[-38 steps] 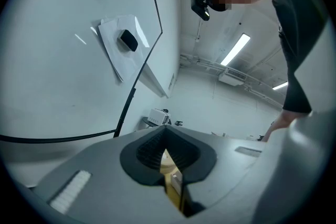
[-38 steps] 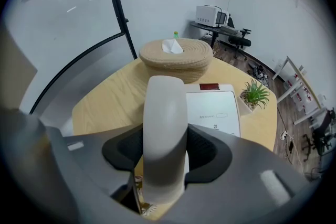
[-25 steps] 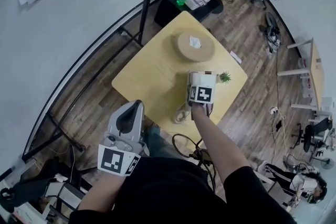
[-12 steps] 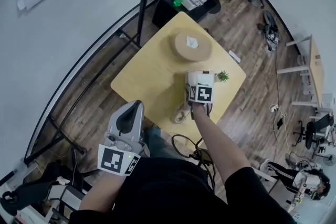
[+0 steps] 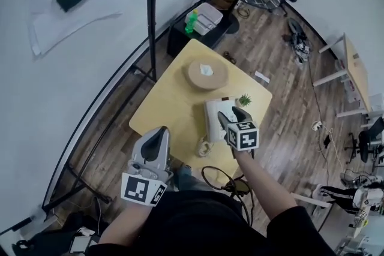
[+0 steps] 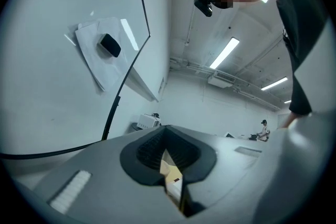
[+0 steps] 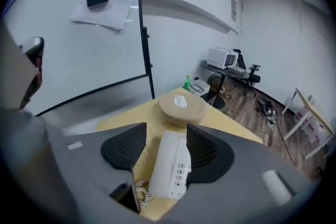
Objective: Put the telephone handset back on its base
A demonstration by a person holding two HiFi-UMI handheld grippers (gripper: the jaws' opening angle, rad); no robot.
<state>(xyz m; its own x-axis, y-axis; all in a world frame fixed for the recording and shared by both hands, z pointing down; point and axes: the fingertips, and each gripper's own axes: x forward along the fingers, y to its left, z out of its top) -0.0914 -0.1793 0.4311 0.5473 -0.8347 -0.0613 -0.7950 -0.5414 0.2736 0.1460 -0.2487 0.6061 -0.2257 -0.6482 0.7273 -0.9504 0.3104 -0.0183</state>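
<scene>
A white telephone (image 5: 215, 119) lies on the yellow table (image 5: 174, 105), its handset (image 7: 161, 165) resting along the left of the base beside the keypad. Its coiled cord (image 7: 140, 191) curls off the near end. My right gripper (image 5: 230, 119) hovers just over the phone's near right side. In the right gripper view the right gripper (image 7: 166, 131) is open, its pads standing apart above the telephone (image 7: 170, 168) and touching nothing. My left gripper (image 5: 157, 132) hangs off the table's near left edge. The left gripper (image 6: 167, 134) is shut and holds nothing.
A round tissue holder (image 5: 207, 73) sits on the far half of the table, and a small green plant (image 5: 245, 99) at its right edge. A black pole (image 5: 150, 9) and a whiteboard stand to the left. Beyond the table is a low cart (image 5: 198, 21) with a green bottle.
My right gripper has drawn back toward me and to the right, uncovering the white telephone it was over. The left gripper has stayed where it was.
</scene>
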